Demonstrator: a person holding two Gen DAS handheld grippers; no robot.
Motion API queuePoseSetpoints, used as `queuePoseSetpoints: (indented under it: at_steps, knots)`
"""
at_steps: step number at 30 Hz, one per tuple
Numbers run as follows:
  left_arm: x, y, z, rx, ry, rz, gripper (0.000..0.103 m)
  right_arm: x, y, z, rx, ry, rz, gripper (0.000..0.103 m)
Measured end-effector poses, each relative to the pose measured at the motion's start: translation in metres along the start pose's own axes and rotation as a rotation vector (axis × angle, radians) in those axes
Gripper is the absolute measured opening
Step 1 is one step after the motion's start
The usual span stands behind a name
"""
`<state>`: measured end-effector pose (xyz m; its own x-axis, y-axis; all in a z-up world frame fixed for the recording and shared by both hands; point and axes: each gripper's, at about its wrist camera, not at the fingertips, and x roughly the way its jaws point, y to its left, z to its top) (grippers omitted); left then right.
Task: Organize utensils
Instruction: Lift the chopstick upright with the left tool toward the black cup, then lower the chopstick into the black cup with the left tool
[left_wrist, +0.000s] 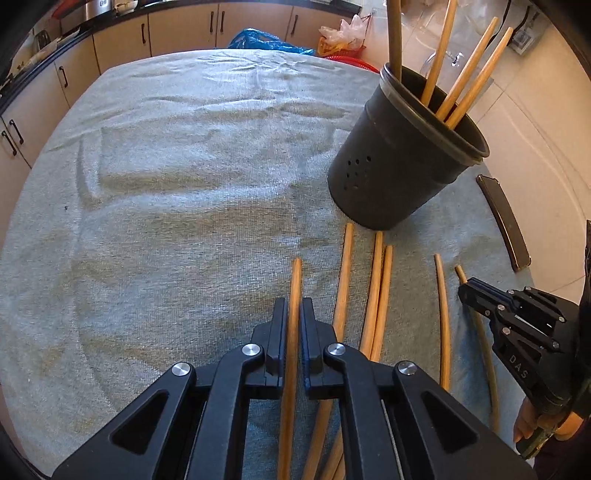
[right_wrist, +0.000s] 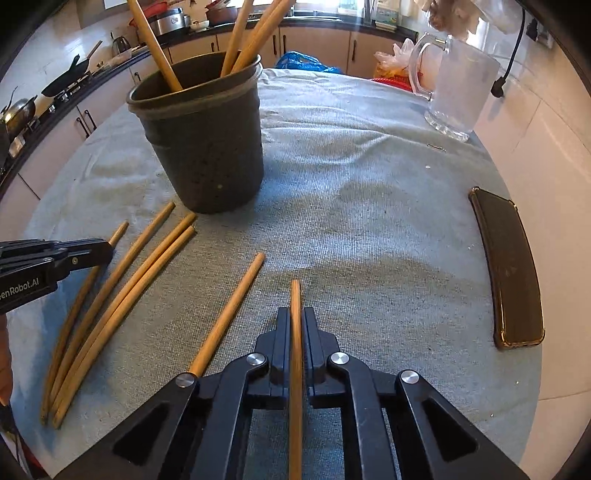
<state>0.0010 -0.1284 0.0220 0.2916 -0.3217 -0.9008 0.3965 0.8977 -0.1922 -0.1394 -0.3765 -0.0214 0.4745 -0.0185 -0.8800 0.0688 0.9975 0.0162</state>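
A dark perforated utensil holder (left_wrist: 399, 155) stands on the grey cloth and holds several wooden chopsticks (left_wrist: 469, 77); it also shows in the right wrist view (right_wrist: 207, 140). Several loose chopsticks (left_wrist: 376, 291) lie on the cloth in front of it. My left gripper (left_wrist: 294, 306) has its jaws closed around one chopstick (left_wrist: 295, 280) lying low on the cloth. My right gripper (right_wrist: 295, 317) is shut on another chopstick (right_wrist: 295, 295), far right in the left wrist view (left_wrist: 469, 291). A loose chopstick (right_wrist: 229, 314) lies just left of it.
A dark phone (right_wrist: 509, 269) lies on the cloth at the right. A clear glass mug (right_wrist: 458, 85) stands at the back right. A blue bag (right_wrist: 303, 61) sits beyond the table's far edge. Kitchen cabinets (left_wrist: 177, 29) line the back.
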Motion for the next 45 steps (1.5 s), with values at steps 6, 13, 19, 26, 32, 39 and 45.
queuePoseSetpoints:
  at_steps: [6,13,19,26,32,39,45]
  knots:
    - [-0.034,-0.005,-0.006,0.017,-0.089,0.01,0.006,-0.016,-0.005,-0.002,0.016,-0.049,0.017,0.007]
    - [-0.097,-0.011,-0.022,0.042,-0.233,0.005,0.006,-0.064,-0.007,-0.006,0.024,-0.179,0.01,0.007]
    - [-0.134,-0.028,-0.032,0.089,-0.332,0.045,0.006,-0.1,-0.009,-0.012,0.04,-0.256,0.018,0.007]
    - [-0.169,-0.041,-0.05,0.14,-0.408,0.049,0.006,-0.133,-0.01,-0.023,0.052,-0.324,0.028,0.007]
    - [-0.19,-0.048,-0.06,0.154,-0.452,0.026,0.006,-0.152,-0.008,-0.028,0.049,-0.367,0.037,0.007]
    - [-0.216,-0.056,-0.07,0.176,-0.508,0.008,0.006,-0.164,-0.007,-0.029,0.054,-0.399,0.051,0.007]
    - [-0.231,-0.062,-0.07,0.191,-0.537,-0.003,0.006,-0.175,-0.007,-0.027,0.063,-0.427,0.06,0.007]
